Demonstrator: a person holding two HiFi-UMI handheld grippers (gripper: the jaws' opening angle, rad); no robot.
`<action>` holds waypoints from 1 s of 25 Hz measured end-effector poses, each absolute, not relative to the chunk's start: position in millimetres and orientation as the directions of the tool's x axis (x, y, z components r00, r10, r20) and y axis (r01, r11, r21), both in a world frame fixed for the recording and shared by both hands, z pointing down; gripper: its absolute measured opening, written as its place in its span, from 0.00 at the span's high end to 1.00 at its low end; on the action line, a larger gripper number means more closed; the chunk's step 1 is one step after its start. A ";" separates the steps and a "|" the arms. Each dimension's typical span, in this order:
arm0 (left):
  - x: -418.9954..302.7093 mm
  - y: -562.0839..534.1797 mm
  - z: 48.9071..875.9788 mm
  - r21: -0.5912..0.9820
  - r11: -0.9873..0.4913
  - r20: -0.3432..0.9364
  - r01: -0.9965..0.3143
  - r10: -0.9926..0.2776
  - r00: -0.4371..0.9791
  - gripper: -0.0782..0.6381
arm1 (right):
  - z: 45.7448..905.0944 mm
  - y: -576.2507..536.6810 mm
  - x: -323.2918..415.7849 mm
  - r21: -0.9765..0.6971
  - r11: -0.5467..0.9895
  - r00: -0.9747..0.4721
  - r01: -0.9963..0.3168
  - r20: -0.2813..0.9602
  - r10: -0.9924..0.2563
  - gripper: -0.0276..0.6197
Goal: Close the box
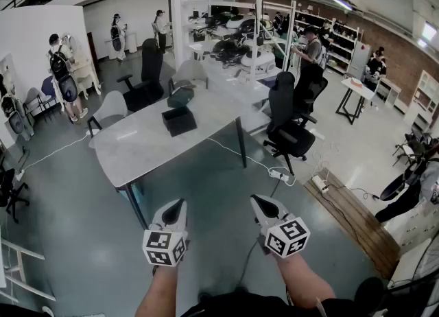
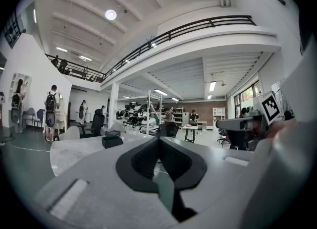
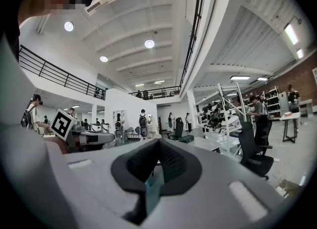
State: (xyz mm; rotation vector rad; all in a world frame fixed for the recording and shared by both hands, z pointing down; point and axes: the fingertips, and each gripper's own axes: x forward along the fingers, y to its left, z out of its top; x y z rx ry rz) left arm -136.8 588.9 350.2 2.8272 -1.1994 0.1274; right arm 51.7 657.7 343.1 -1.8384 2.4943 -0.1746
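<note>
A black box (image 1: 180,121) stands on the long grey table (image 1: 144,145), well ahead of me across open floor, with a dark flap (image 1: 180,97) raised behind it. It shows small in the left gripper view (image 2: 112,140) and in the right gripper view (image 3: 186,139). My left gripper (image 1: 180,204) and right gripper (image 1: 254,200) hang side by side over the floor, far short of the table. Each has its jaws shut with nothing between them. The left gripper (image 2: 158,139) and the right gripper (image 3: 158,142) both face the table.
Black office chairs (image 1: 291,122) stand to the table's right and one (image 1: 145,75) behind it. A white cable (image 1: 236,154) runs over the floor to a power strip (image 1: 279,174). A wooden board (image 1: 357,221) lies at the right. Several people stand at the back of the hall.
</note>
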 end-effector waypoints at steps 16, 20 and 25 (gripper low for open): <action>-90.6 600.6 369.5 0.075 -0.666 0.142 -0.742 -0.729 0.669 0.88 | 356.7 671.8 109.3 -0.128 0.319 -0.326 -0.939 0.045 -0.944 0.96; -66.9 611.3 360.1 0.048 -0.675 0.104 -0.736 -0.730 0.676 0.88 | 366.7 688.8 116.3 -0.104 0.363 -0.370 -0.926 0.051 -0.928 0.96; -37.3 620.0 361.7 0.025 -0.684 0.118 -0.729 -0.722 0.681 0.88 | 373.6 701.2 135.9 -0.111 0.369 -0.377 -0.923 0.061 -0.924 0.96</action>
